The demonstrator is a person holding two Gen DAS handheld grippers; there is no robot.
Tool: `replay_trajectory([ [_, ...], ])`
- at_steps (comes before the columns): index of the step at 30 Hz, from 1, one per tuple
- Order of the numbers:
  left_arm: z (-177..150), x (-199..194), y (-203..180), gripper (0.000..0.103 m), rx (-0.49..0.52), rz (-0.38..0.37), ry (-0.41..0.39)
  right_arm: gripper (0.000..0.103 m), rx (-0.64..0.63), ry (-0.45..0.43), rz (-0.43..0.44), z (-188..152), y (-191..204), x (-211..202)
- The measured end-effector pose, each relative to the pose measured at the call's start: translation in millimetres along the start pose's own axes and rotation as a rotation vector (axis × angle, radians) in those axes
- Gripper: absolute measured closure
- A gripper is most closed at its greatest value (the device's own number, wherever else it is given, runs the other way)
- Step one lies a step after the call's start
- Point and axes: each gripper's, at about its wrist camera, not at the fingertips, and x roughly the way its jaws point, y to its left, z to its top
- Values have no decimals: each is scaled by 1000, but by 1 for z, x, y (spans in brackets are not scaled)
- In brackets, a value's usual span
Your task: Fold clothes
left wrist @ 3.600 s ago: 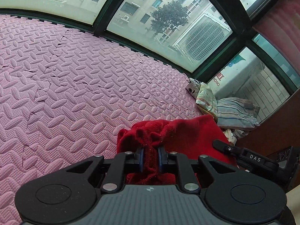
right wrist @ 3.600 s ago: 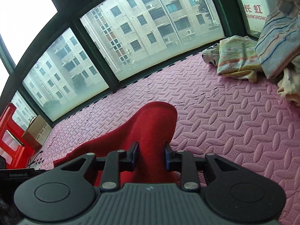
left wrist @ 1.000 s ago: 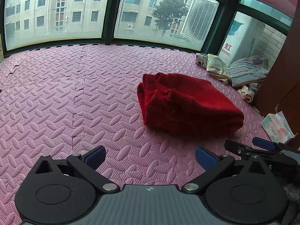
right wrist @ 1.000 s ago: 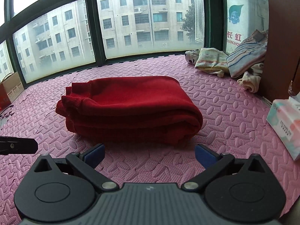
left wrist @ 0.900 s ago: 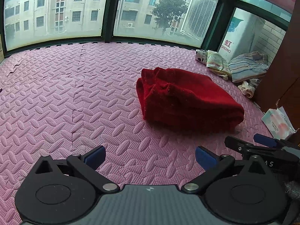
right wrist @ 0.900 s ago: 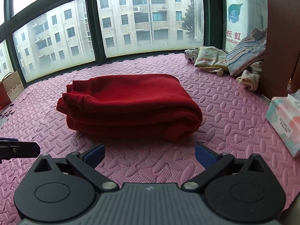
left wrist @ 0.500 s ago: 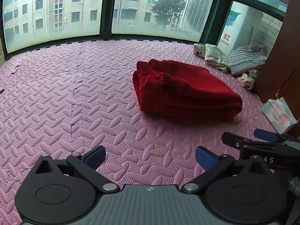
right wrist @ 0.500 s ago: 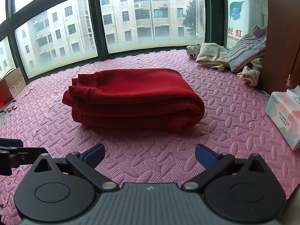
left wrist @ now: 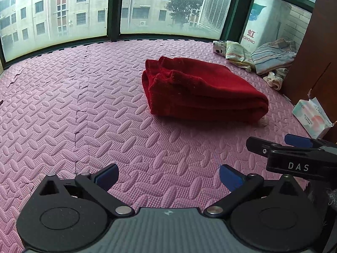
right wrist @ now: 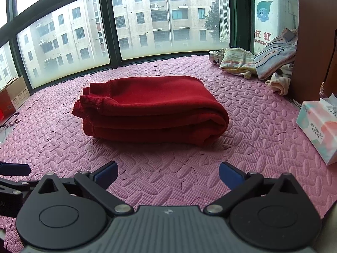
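While both hand-held grippers (left wrist: 168,174) (right wrist: 167,174) gape, "DAS" marks the right; tissue pack (right wrist: 318,126) perhaps "ZHU XIANG YUN".

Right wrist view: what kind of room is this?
Probably a glazed balcony or sunroom in a flat, used as floor space for folding. Pink foam puzzle mats cover the floor, large windows face apartment blocks, and a folded red sweater lies near a pile of laundry.

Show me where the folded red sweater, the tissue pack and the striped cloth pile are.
Folded red knit sweater (right wrist: 151,107): right wrist view, middle of its top layer.
Pastel paper tissue pack (right wrist: 318,128): right wrist view, its printed front face.
Blue-and-white striped cloth pile (left wrist: 271,57): left wrist view, centre of the top fold.
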Motion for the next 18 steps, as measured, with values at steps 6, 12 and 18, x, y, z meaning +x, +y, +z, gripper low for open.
replay_trajectory([
  [6,-3,2,-3,0,8,0,9,0,2,4,2,-3,1,-1],
  [12,-4,2,-5,0,16,-1,10,0,6,8,11,-5,2,-1],
  [18,-6,3,-6,0,25,3,9,0,14,12,15,-6,2,0],
])
